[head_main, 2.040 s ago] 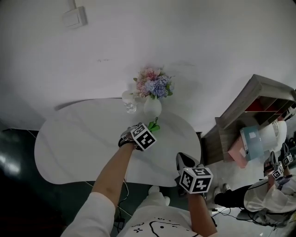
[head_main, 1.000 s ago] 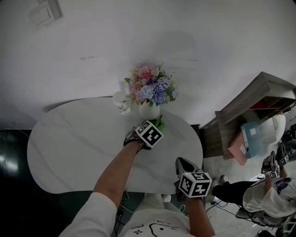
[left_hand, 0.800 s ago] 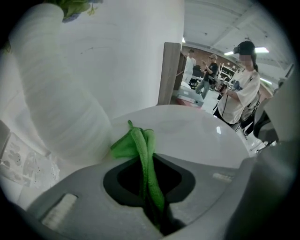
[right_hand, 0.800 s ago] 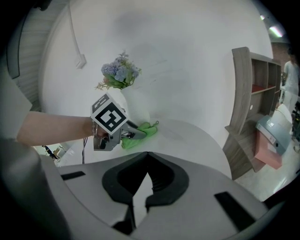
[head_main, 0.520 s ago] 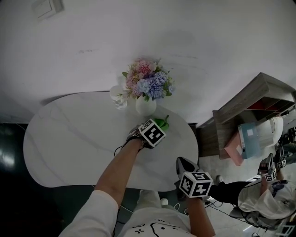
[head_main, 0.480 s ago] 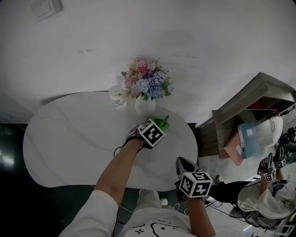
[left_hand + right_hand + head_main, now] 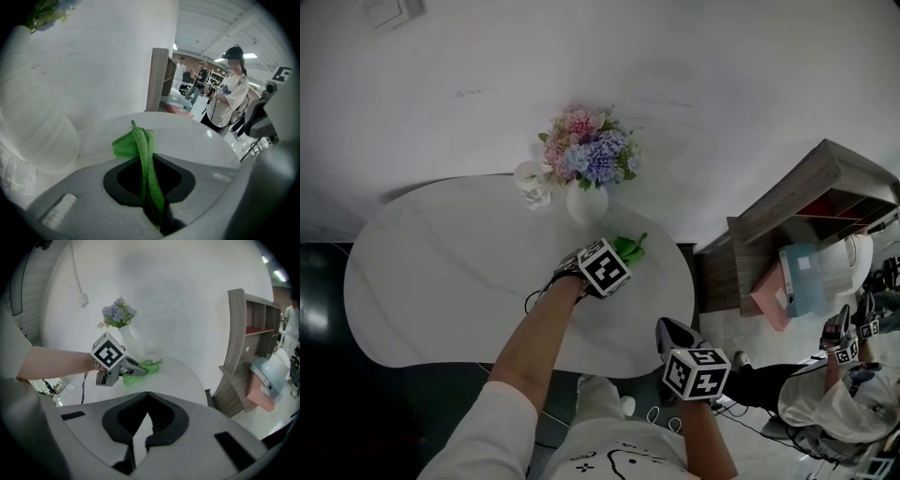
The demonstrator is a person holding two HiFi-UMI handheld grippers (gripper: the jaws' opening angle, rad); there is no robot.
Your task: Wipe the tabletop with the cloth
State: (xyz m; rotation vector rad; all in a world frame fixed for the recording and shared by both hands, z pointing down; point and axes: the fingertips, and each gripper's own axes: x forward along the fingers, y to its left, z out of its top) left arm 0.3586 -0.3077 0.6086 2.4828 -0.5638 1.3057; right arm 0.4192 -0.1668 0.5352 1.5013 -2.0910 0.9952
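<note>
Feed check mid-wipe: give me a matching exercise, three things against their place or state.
Things:
1 cloth
2 right gripper
3 vase

Places or states:
A at the far edge of the table, by the wall
B shut, empty, at the table's near side
C pinched by the left gripper between its fingers

Pairs: 1-C, 2-B, 3-A

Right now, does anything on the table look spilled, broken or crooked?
Nothing stands out. The white vase of pink and blue flowers stands upright on the white oval table, no spill shows, and the green cloth is pinched in the left tool, beside the vase.
</note>
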